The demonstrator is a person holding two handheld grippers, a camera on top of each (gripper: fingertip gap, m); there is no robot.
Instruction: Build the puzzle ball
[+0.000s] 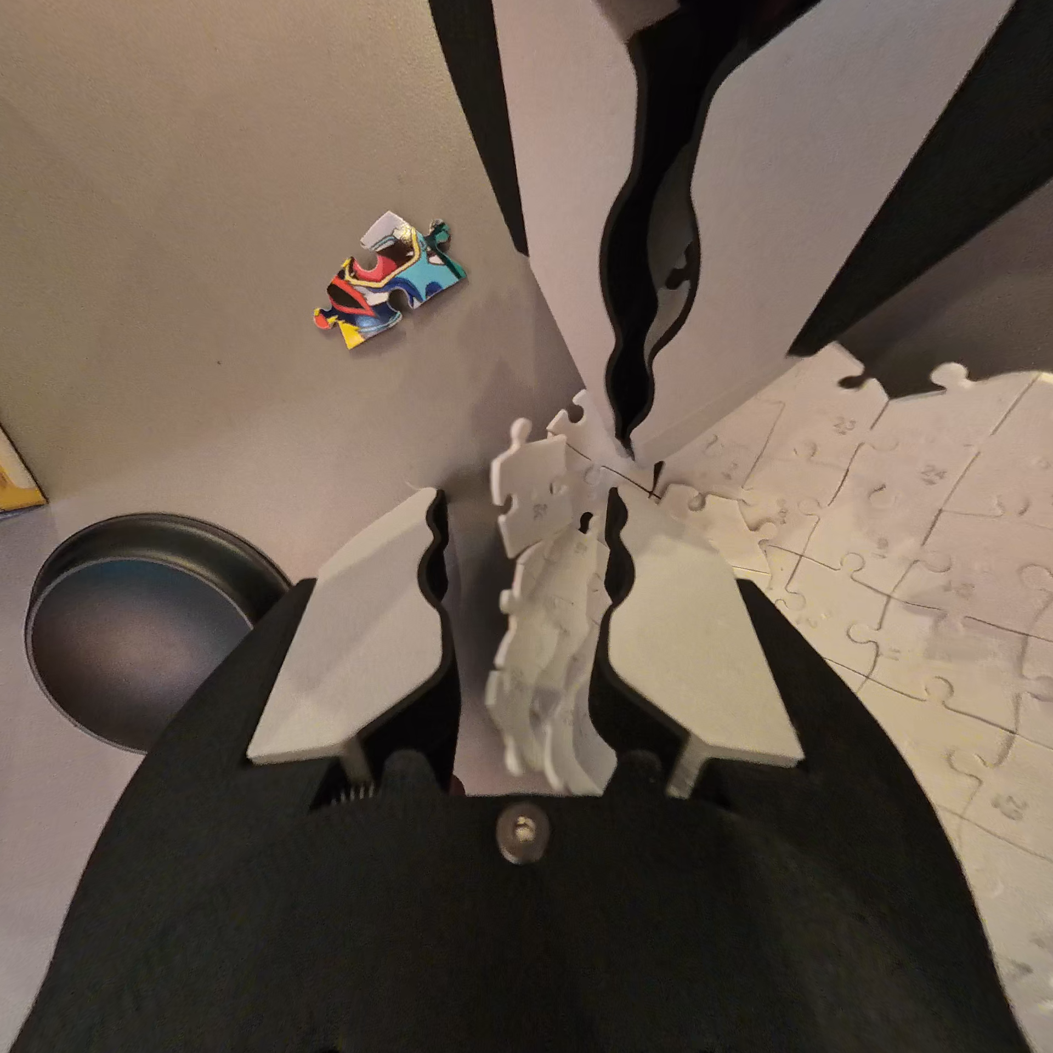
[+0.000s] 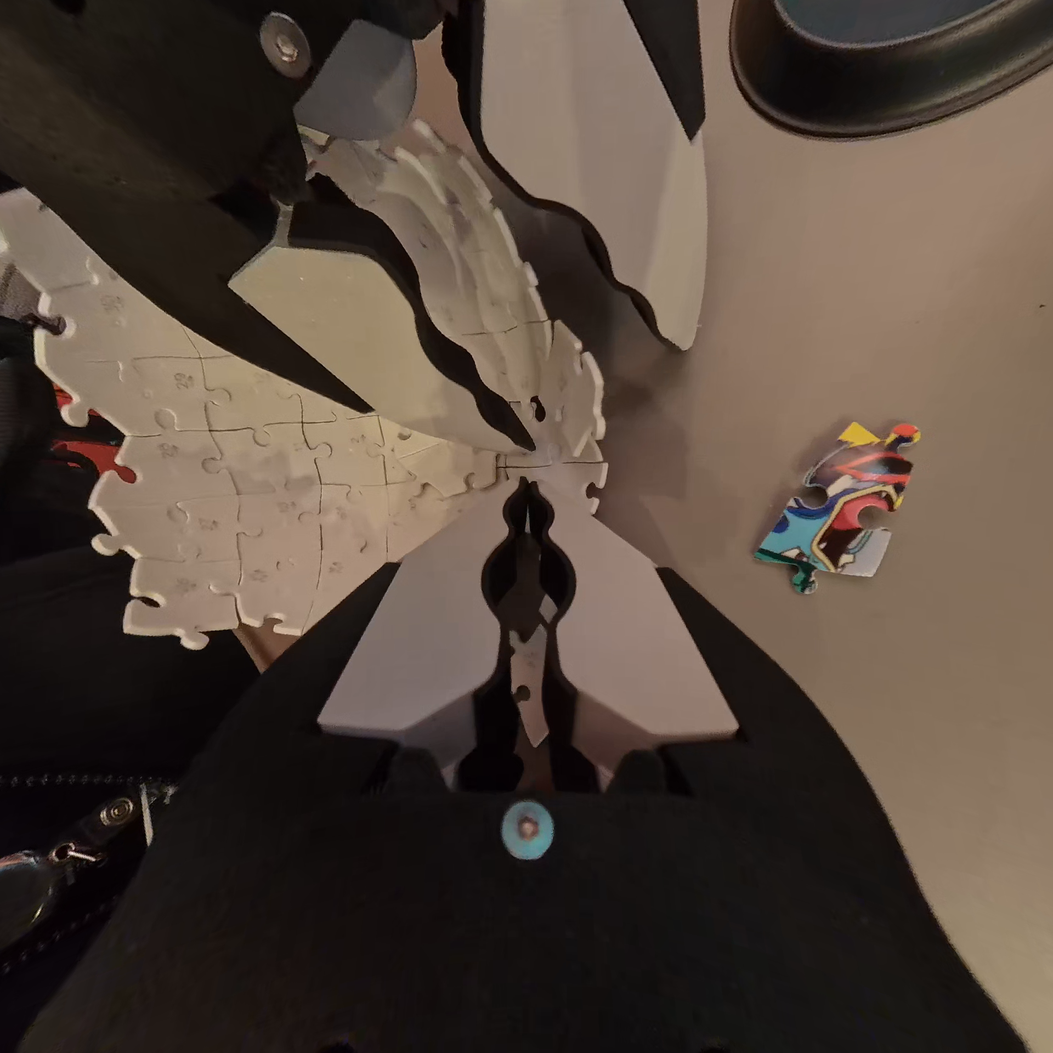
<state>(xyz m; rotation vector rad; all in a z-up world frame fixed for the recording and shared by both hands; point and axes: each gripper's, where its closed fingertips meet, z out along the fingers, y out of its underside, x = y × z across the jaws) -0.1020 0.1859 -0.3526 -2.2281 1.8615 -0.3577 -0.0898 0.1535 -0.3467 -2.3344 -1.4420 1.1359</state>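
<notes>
Pinching a white piece (image 2: 527,678), the right gripper (image 2: 527,484) must seat it at twelve o'clock into the puzzle shell (image 2: 239,484) straddled by the spread left gripper (image 1: 527,507).

A plain grey tabletop (image 1: 171,171) (warmly, dimly lit) carries a dark round tin lid (image 1: 137,627) near its edge.

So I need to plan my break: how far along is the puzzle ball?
Partway. A curved shell of joined white-backed pieces is assembled but open. The left tongs straddle a strip of its edge; the right tongs are pinched on a piece at the pole. A loose colourful pair lies unattached on the table.
</notes>
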